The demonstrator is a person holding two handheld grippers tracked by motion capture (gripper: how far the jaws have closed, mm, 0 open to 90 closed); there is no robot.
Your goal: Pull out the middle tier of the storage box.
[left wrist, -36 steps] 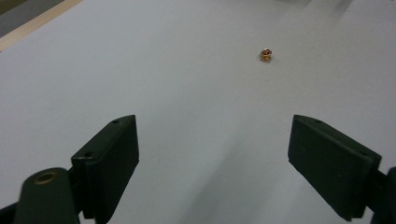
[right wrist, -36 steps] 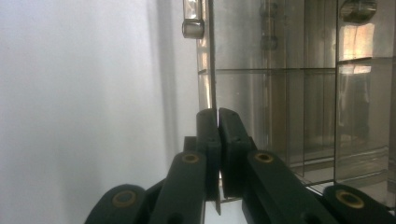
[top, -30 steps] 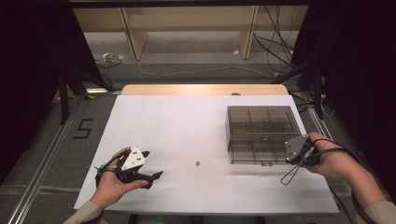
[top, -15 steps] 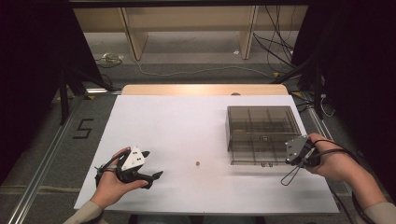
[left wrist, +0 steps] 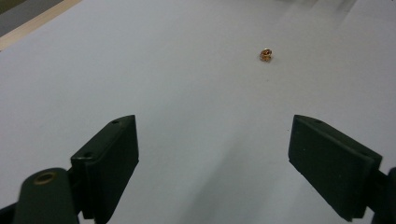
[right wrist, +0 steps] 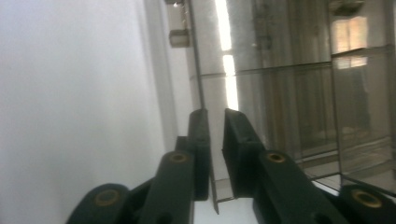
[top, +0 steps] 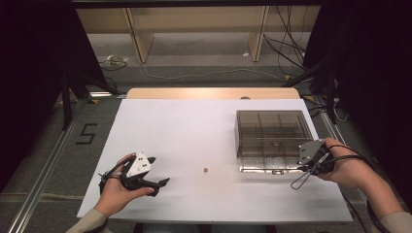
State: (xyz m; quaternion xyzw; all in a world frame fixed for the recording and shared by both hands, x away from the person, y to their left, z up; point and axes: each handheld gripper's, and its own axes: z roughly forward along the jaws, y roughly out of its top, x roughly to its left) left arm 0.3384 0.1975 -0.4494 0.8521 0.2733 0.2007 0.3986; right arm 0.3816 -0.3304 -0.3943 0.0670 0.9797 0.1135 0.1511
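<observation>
Right claw (right wrist: pixel 215 116): held in the person's right hand (top: pixel 347 170) at the near right corner of the compartment box (top: pixel 272 138). Jaws stand a narrow gap apart and have just been opening; the thin edge of the box's clear lid (right wrist: pixel 205 140) runs up between them. Whether the pads touch that edge cannot be told; grip reads as released. In the high view the right claw (top: pixel 307 156) lies against the box's near right corner, cable looped on the worktop (top: pixel 194 126) just beside it.

Compartment box: smoky clear plastic, divided into a grid of cells, flat on the white worktop, directly ahead of the right claw and stretching away from it. A small latch (top: pixel 277 171) sits on its near wall, to the side of the claw toward the middle of the worktop.

Left claw (left wrist: pixel 215 154): held in the person's left hand (top: pixel 119 187), low over the worktop, well apart from the box. Jaws stand wide and released, nothing between them. In the high view the left claw (top: pixel 160 182) points toward the middle of the worktop.

Small golden piece (left wrist: pixel 265 55): ahead of the left claw, slightly toward its right jaw, lying alone on the bare worktop. In the high view the piece (top: pixel 205 170) lies between the two claws, nearer the box's near left corner than the left claw.
</observation>
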